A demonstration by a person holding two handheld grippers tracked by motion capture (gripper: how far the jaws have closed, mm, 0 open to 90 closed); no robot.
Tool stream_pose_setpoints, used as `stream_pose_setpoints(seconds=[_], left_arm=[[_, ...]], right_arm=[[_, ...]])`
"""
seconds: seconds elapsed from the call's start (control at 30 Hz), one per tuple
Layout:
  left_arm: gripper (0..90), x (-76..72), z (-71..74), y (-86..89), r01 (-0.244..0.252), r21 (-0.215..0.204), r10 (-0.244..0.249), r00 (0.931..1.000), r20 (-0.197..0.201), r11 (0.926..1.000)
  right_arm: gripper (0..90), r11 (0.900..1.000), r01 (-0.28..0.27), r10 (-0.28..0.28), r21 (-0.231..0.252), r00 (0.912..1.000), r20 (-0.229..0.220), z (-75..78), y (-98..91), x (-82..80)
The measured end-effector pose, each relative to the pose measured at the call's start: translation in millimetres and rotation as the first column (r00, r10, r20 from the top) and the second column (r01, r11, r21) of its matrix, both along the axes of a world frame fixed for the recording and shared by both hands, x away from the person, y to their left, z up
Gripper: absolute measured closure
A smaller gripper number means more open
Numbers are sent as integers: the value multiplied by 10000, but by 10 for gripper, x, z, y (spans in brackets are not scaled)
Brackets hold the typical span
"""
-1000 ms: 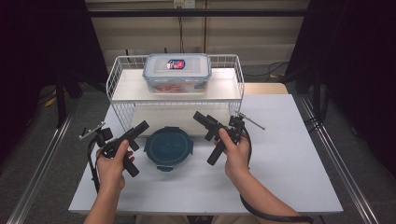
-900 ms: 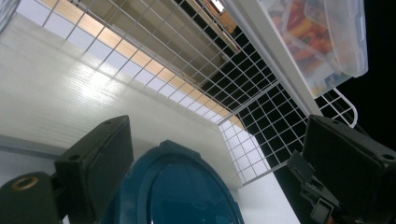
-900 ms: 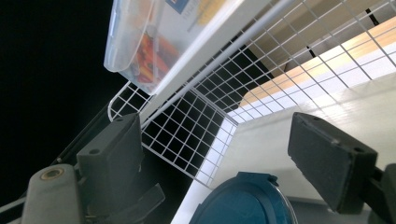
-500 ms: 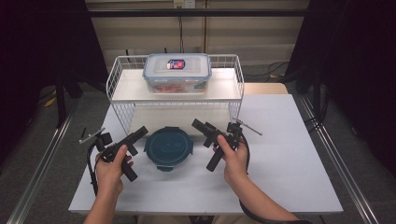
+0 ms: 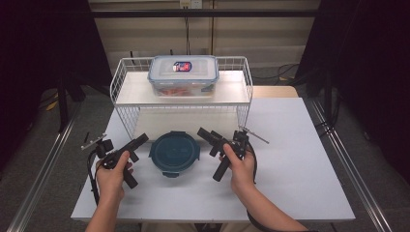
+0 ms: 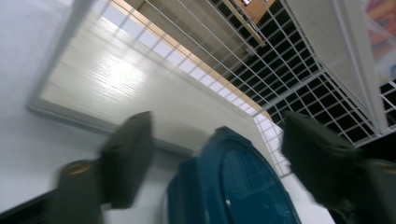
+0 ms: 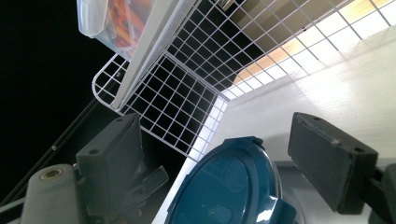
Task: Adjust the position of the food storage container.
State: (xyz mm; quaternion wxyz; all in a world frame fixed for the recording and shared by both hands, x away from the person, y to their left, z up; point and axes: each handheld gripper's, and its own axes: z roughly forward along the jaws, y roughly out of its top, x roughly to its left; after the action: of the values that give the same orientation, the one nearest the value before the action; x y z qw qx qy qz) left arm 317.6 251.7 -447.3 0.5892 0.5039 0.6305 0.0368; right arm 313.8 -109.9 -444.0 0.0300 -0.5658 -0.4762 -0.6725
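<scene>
Both your grippers flank the teal lid (image 5: 174,153): left gripper (image 5: 138,143) jaws just narrowed, still clear of it; right gripper (image 5: 207,136) spread wide.

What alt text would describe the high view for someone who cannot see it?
Two hand-held grippers, left gripper and right gripper, flank a round teal lidded container on a white table, jaws open. Behind, a clear food box sits atop a white wire rack.

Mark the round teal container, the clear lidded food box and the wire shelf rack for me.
round teal container (image 5: 174,152), high view, middle of its lid.
clear lidded food box (image 5: 183,73), high view, flat top of its lid.
wire shelf rack (image 5: 129,121), high view, left front wire leg panel.
</scene>
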Motion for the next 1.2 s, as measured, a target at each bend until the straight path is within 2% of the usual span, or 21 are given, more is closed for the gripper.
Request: stream_pose_setpoints(seconds=[0.07, 0.1, 0.13, 0.17, 0.23, 0.33, 0.4, 0.43, 0.47, 0.5, 0.53, 0.6, 0.67, 0.7, 0.8, 0.83, 0.87, 0.93, 0.97, 1.1, 1.2], left_arm=[[448, 5, -21, 7, -357, 195, 358, 9993, -67, 9992], [502, 3, -32, 31, -367, 357, 374, 9991, -197, 9987], [543, 10, -50, 28, -617, 426, 623, 9980, -127, 9972], [598, 11, -57, 46, -514, 549, 531, 9981, -300, 9972], [667, 22, -78, 42, -741, 417, 756, 9964, -371, 9964], [772, 29, -96, 53, -751, 453, 776, 9953, -575, 9961], [817, 39, -114, 39, -939, 100, 944, 9923, -802, 9955], [847, 39, -130, 60, -661, 289, 685, 9934, -924, 9974], [865, 41, -136, 66, -543, 286, 570, 9929, -1046, 9981], [876, 48, -150, 40, -724, 272, 748, 9917, -1046, 9970], [890, 47, -150, 43, -621, 320, 654, 9916, -1119, 9976], [898, 61, -161, 21, -658, 88, 664, 9912, -1145, 9978], [900, 72, -175, 11, -601, 259, 627, 9917, -1120, 9979], [900, 76, -169, -7, -681, -45, 671, 9907, -1186, 9977], [900, 80, -187, -2, -335, 213, 361, 9904, -1335, 9992], [900, 92, -193, -41, -658, -104, 639, 9901, -1248, 9978], [900, 88, -203, -26, -372, 156, 389, 9906, -1315, 9992], [900, 95, -214, -35, -192, 91, 203, 9902, -1383, 9998], [898, 101, -221, -49, -269, 32, 271, 9901, -1376, 9996], [897, 109, -236, -91, -40, 177, 65, 9897, -1431, 9998], [890, 120, -247, -133, -181, -166, 154, 9883, -1517, 9997]], right_arm=[[174, 10000, -2, 2, -51, 9999, 110, -11, 1, 2], [174, 10000, 23, -23, -39, 9999, 114, -17, 2, 5], [174, 10000, -15, 15, -12, 10000, 1, -20, 1, 0], [174, 10000, -15, 15, -67, 10000, -34, -33, -4, 0], [174, 10000, 6, -6, -83, 10000, -58, -50, -11, 1], [174, 10000, 37, -37, -69, 10000, -72, -75, -32, 5], [174, 9999, 68, -69, -91, 9999, -142, -74, -47, 0], [174, 10000, 49, -49, -44, 9999, -136, -68, -54, -2], [174, 9999, 92, -92, -115, 10000, -26, -73, -59, 3], [174, 9999, 87, -87, -127, 10000, -26, -73, -63, 4], [174, 9999, 85, -86, -136, 9999, -61, -72, -66, 7], [174, 9998, 115, -116, -136, 9999, -72, -67, -70, 11], [174, 9999, 77, -78, -114, 10000, -63, -57, -72, 10], [174, 9999, 94, -94, -126, 10000, -16, -51, -72, 10], [174, 9999, 97, -97, -126, 10000, -10, -37, -80, 2], [174, 9998, 120, -120, -128, 9999, -5, -39, -85, 2], [173, 9998, 151, -151, -130, 9999, 2, -45, -89, 2], [172, 9998, 170, -170, -126, 9998, -40, -60, -97, 2], [172, 9998, 152, -154, -132, 9998, -109, -64, -101, -2], [172, 9997, 171, -174, -182, 9997, -195, -95, -118, 7], [172, 9997, 170, -174, -183, 9996, -211, -99, -128, 5]])
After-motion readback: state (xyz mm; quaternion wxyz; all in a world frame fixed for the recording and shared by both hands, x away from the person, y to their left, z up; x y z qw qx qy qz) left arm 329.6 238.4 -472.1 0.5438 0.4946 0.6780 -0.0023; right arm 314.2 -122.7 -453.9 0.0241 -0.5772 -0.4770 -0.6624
